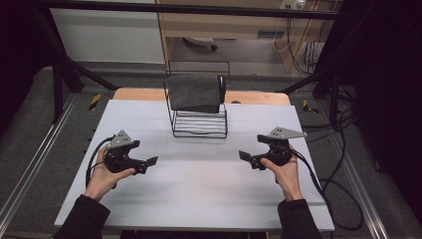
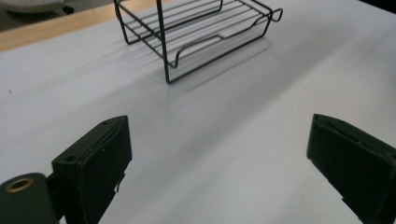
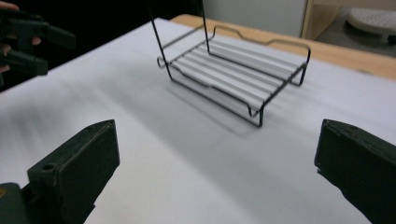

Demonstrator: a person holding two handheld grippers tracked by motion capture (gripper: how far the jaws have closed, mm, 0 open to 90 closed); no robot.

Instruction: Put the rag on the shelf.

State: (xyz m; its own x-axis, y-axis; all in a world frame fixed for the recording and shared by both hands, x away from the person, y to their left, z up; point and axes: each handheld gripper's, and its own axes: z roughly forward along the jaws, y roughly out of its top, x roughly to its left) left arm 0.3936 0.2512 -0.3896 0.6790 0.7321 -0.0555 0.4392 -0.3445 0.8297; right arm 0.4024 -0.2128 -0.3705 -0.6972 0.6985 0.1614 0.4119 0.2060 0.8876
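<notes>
A black wire rack [image 1: 199,127] stands at the middle back of the white table [image 1: 199,194]. A dark grey folded cloth [image 1: 194,92] lies on its top tier, and the lower shelf [image 2: 201,23] [image 3: 233,70] is bare. My left gripper [image 1: 151,164] [image 2: 219,135] is held low over the table's left side, its jaws wide apart with only bare table between them. My right gripper [image 1: 247,159] [image 3: 218,135] mirrors it on the right side, also open and holding nothing. Both point inward toward the rack, well short of it. The left gripper [image 3: 49,51] also shows far off in the right gripper view.
A wooden tabletop edge [image 1: 134,93] runs behind the white sheet. Black frame posts [image 1: 57,84] stand at both back corners. Cables [image 1: 338,184] trail off the table's right side. Wide bare table lies between and in front of the grippers.
</notes>
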